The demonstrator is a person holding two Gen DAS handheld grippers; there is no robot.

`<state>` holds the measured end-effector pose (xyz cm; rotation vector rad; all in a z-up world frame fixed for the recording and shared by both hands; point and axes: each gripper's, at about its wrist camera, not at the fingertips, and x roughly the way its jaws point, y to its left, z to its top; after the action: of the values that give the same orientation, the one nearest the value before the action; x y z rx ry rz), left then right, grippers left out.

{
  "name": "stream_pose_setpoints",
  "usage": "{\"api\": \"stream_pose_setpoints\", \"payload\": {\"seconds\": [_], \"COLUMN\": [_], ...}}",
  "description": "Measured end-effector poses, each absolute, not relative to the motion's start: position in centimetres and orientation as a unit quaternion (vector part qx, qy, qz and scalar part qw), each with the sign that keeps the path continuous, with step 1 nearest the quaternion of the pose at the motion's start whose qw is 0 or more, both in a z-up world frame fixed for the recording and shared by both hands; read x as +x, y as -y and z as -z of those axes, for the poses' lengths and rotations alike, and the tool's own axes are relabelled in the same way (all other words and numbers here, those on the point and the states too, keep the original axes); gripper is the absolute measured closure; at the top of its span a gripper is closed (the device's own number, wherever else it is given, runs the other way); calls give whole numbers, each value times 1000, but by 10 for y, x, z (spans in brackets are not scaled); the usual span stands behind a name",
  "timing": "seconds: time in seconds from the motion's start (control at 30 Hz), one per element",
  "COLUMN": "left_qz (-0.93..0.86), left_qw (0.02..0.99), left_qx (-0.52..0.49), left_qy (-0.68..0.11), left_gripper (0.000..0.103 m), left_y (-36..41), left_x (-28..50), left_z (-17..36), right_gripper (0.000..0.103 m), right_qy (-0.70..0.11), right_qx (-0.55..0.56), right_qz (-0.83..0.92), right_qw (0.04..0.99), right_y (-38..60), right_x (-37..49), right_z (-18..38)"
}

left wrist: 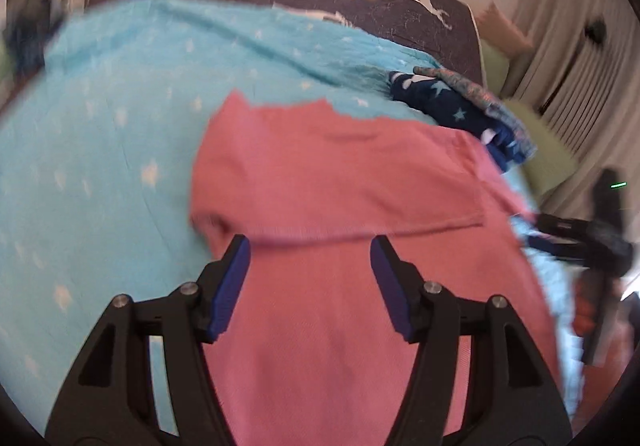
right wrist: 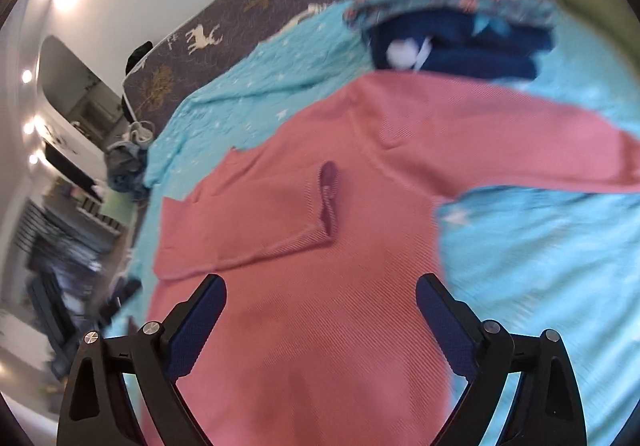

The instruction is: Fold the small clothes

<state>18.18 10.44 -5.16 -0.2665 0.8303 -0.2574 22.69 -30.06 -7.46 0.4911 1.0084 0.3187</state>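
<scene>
A: Pink long-sleeved top [right wrist: 320, 306] fills the frame centre, flat on the turquoise star-print bedspread [right wrist: 540, 266]; one sleeve [right wrist: 248, 222] is folded across its chest.

B: Grippers?

A: Left gripper [left wrist: 310, 246] and right gripper [right wrist: 322, 282] both gape wide above it, holding nothing. Folded navy clothes [right wrist: 472, 50] sit upper right.

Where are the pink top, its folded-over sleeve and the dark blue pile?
Pink top [right wrist: 320, 326], right wrist view, body.
Folded sleeve [right wrist: 256, 218], right wrist view, mid-sleeve.
Dark blue pile [left wrist: 448, 102], left wrist view, starred fabric.
</scene>
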Motion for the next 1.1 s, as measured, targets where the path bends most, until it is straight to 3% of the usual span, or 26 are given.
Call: {"api": "stream_pose_setpoints", "payload": {"seconds": [0.17, 0.37, 0.43, 0.5, 0.57, 0.83, 1.0, 1.07, 1.1], "left_qz": [152, 203, 208, 216, 209, 114, 113, 118, 121], "left_qw": [886, 872, 866, 857, 855, 881, 886, 884, 883], "left_qx": [-171, -174, -183, -198, -207, -229, -220, -215, -214], "left_qy": [-404, -411, -416, -423, -426, -397, -391, -398, -400], "left_gripper": [40, 40, 40, 40, 40, 40, 39, 39, 39], "left_y": [-110, -92, -89, -88, -89, -128, -126, -120, -118], "left_x": [182, 196, 202, 209, 215, 215, 211, 214, 214], "left_z": [66, 70, 75, 80, 86, 90, 87, 89, 90], "right_gripper": [5, 5, 14, 48, 98, 100, 95, 86, 72], "right_qy": [-510, -510, -519, -526, -534, -423, -466, -485, -495], "right_qx": [288, 276, 260, 248, 231, 261, 320, 330, 323], "right_qz": [-165, -189, -202, -202, -195, -149, -167, -199, -210], "right_qw": [794, 792, 789, 788, 790, 855, 808, 785, 779], "right_y": [301, 285, 271, 264, 260, 326, 360, 349, 342], "right_x": [278, 318, 327, 329, 332, 301, 295, 294, 294], "right_z": [105, 108, 107, 107, 106, 51, 81, 93, 97]}}
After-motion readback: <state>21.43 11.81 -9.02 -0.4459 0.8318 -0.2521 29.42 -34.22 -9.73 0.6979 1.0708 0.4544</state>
